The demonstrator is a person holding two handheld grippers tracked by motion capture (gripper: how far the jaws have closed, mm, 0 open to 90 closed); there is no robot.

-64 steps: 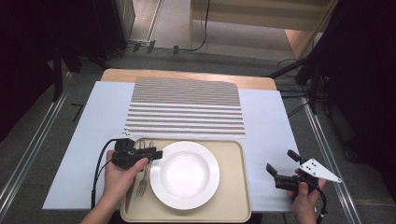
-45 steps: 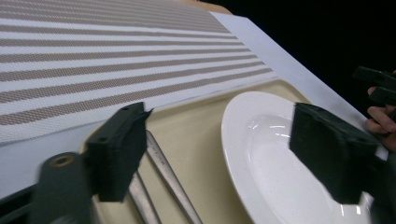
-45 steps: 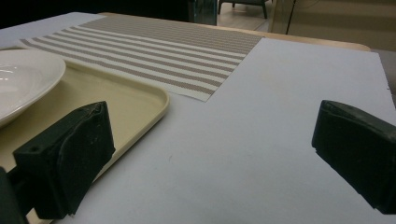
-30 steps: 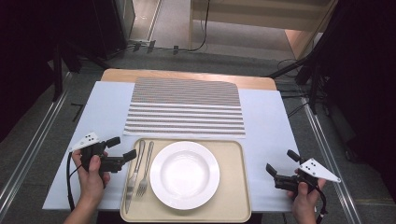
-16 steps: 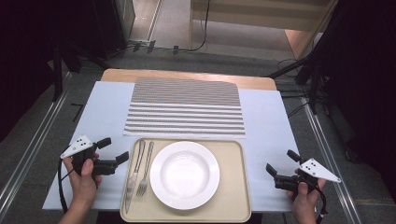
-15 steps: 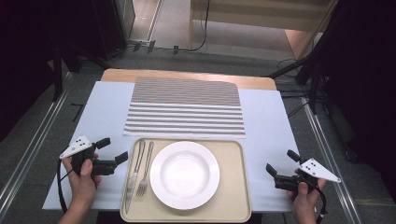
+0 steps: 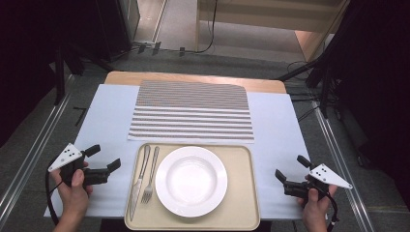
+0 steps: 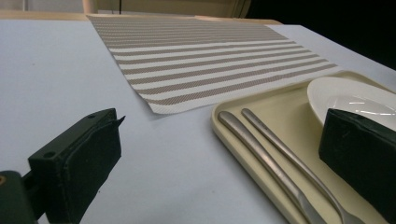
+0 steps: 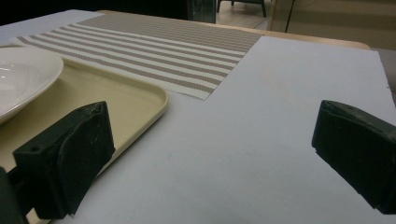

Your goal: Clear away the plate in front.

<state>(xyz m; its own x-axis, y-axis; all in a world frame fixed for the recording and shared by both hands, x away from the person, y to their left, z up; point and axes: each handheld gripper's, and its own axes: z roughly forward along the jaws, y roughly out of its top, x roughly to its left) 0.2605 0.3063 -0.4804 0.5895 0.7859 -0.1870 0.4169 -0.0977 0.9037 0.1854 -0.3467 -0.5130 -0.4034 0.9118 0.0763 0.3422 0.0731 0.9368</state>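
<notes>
The surface (image 7: 101, 116) is covered by a pale sheet, with a wooden edge seen at its far side; grey floor and dark surroundings are seen around it. A striped placemat (image 7: 192, 111) is laid beyond a beige tray (image 7: 244, 193), in which a white plate (image 7: 191, 181), a knife (image 7: 139, 181) and a fork (image 7: 151, 176) are held. The left gripper (image 7: 103, 157) and right gripper (image 7: 291, 167) are held outside the tray, fingers apart and empty. The forearms are cut off at the bottom edge.
</notes>
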